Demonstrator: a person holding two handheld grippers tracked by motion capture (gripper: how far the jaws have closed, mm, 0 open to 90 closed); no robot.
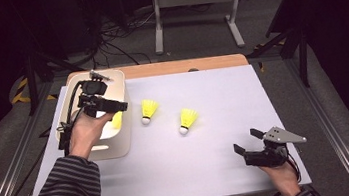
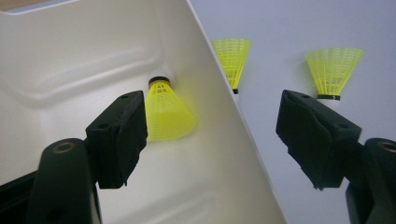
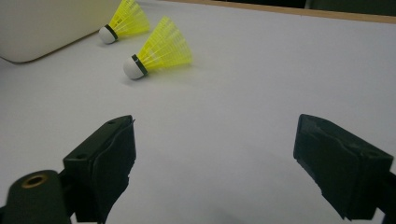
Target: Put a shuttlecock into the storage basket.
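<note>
Closest to the person, the right gripper sits low over the white table near its front right corner. Its jaws are wide apart and hold nothing. In the right gripper view there is just bare table between them.

A bit farther away, two yellow shuttlecocks lie on the table. The nearer shuttlecock is in the middle, with its white tip pointing toward the person. The second shuttlecock is just to its left, close beside the tray.

On the left side, the left gripper is held over the right edge of the cream tray. Its jaws are wide apart too. In the left gripper view, one jaw is over the inside of the tray and the other is over the table outside it. A third shuttlecock lies in the tray, up against the wall, just beside the inner jaw. Nothing grips it.
</note>
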